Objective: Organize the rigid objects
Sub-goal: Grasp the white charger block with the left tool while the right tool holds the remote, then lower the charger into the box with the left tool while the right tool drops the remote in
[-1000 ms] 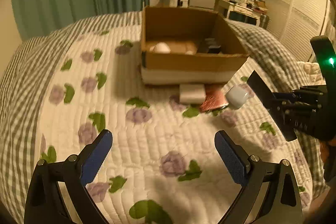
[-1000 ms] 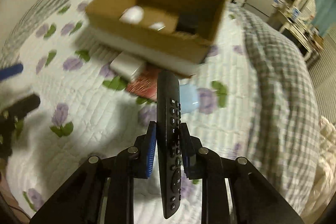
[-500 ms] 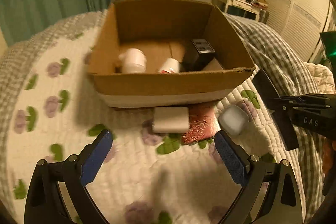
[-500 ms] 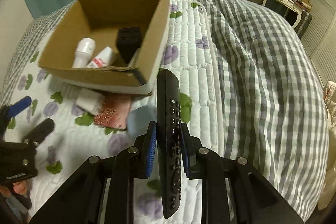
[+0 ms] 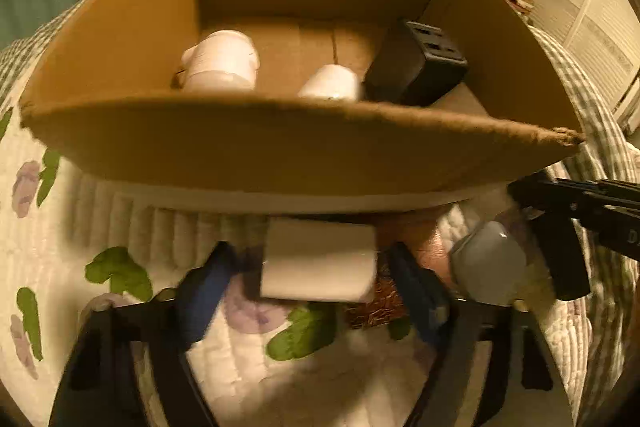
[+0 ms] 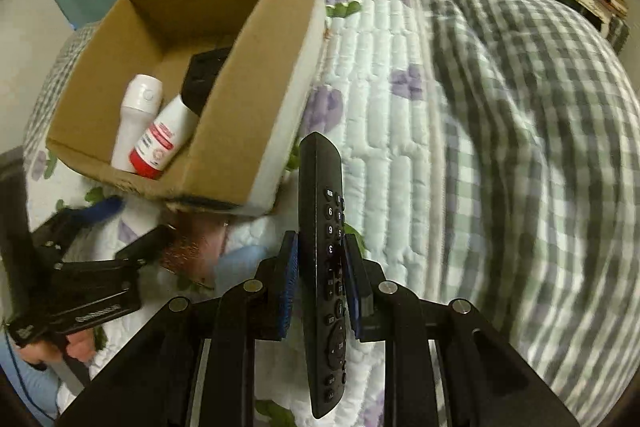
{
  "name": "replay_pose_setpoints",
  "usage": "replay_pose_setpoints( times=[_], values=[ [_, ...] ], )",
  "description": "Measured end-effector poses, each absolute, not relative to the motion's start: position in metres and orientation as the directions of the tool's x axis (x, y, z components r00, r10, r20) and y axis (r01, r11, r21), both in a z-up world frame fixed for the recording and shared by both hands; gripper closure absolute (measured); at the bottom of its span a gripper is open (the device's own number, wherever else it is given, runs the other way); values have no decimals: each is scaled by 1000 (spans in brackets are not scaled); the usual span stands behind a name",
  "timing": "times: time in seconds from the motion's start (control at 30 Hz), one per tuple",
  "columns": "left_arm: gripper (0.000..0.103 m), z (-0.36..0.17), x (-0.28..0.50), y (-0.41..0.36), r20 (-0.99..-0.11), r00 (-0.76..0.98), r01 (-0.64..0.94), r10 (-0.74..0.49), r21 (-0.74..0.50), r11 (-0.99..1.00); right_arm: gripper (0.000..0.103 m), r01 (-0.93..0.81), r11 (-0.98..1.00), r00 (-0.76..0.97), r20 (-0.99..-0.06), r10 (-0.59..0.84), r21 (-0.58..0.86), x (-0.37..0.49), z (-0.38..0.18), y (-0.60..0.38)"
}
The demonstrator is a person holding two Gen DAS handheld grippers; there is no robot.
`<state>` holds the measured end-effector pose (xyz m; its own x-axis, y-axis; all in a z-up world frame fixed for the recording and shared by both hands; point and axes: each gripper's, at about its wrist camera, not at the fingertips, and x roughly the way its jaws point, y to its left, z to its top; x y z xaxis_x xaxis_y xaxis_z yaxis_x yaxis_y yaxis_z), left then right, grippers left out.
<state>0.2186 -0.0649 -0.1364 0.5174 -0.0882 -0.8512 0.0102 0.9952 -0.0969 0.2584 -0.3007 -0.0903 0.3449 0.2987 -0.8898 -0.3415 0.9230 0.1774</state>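
Here the right claw (image 6: 319,281) grips the remote (image 6: 322,259), poised at 5 o'clock of the cardboard box (image 6: 256,131); the left claw (image 5: 308,281), spread, straddles the white block (image 5: 318,261) on the bed. Next, likely: boxing both.

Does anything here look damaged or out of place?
Yes. The cardboard box has a frayed, torn front corner. A white block and a reddish item lie partly tucked under its front edge.

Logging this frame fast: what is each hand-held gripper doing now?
Left hand-held gripper: open around the white block.
Right hand-held gripper: shut on the remote.
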Motion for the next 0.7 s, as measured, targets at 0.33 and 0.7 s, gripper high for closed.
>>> replay_pose_setpoints(
  times=[0.33, 0.7],
  values=[
    [50, -126, 204, -75, -850, 521, 39, -79, -69, 997, 83, -342, 918, 363, -873, 325, 199, 251, -90, -305],
    [50, -74, 164, -80, -797, 591, 66, -121, -102, 993, 83, -357, 922, 443, -842, 308, 149, 225, -32, -309]
  ],
)
